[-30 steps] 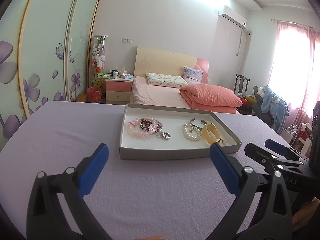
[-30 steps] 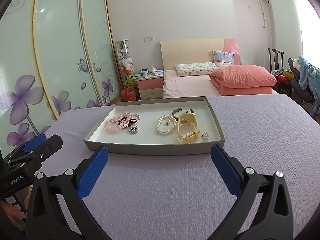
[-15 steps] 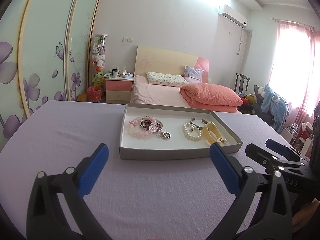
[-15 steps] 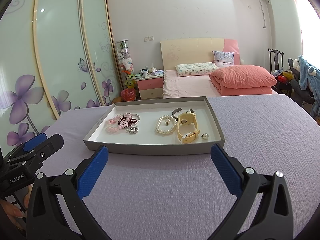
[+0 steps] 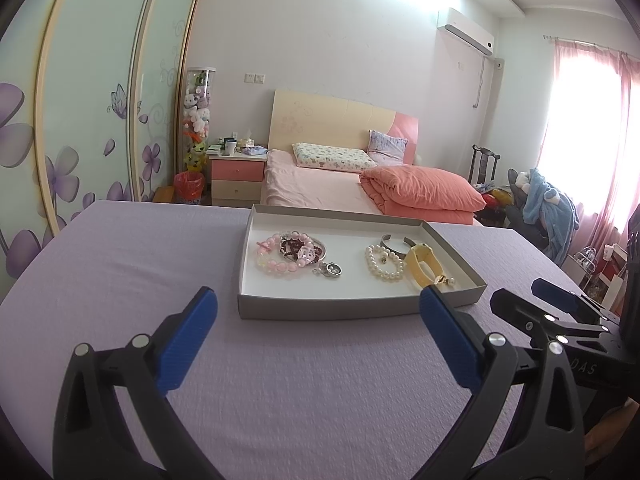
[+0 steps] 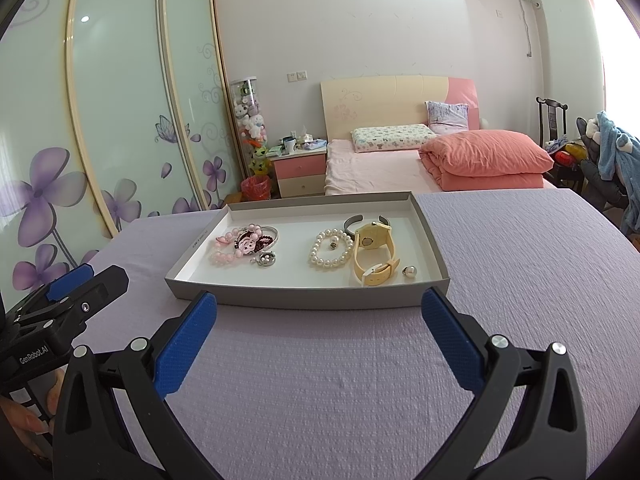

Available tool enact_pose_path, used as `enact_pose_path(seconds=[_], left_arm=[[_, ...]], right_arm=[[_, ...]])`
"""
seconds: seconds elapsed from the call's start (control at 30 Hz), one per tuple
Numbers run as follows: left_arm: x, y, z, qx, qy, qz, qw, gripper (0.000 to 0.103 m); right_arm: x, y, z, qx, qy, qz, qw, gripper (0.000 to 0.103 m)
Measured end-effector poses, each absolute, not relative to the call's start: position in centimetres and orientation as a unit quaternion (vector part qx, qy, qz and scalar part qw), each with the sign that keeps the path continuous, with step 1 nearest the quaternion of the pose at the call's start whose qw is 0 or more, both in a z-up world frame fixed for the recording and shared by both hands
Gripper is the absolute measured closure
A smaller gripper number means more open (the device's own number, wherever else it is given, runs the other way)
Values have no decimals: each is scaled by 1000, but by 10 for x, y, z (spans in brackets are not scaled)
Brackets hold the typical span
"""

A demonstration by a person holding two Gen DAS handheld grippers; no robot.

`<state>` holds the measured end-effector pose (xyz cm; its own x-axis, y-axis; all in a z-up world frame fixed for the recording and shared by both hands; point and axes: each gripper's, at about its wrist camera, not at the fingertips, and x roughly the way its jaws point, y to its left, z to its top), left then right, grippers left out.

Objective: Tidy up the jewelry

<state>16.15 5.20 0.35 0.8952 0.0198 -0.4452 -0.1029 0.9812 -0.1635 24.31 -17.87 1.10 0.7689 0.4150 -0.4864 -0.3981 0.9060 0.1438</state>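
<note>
Lavender tablecloth [image 6: 520, 260] bears tray [image 6: 304, 298] holding pearl bracelet [image 6: 331, 249], watch [image 6: 374, 254].

left gripper [image 5: 318, 338]: fingers spread wide | right gripper [image 6: 320, 340]: fingers spread wide

One grey tray [image 6: 434, 248] is seen on the purple cloth. Inside it are counted one pink bead bracelet [image 6: 226, 254], one pearl bracelet [image 6: 320, 258], one yellow watch [image 6: 374, 256], one silver bangle [image 6: 349, 222], one round locket [image 6: 266, 260] and one small pearl earring [image 6: 409, 271].
</note>
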Motion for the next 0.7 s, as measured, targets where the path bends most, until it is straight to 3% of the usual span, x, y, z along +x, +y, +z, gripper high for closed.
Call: enact_pose_path(seconds=[0.7], left_arm=[[164, 49, 2, -91, 232, 29, 968, 2]], right_arm=[[244, -178, 11, 16, 262, 216, 940, 1]])
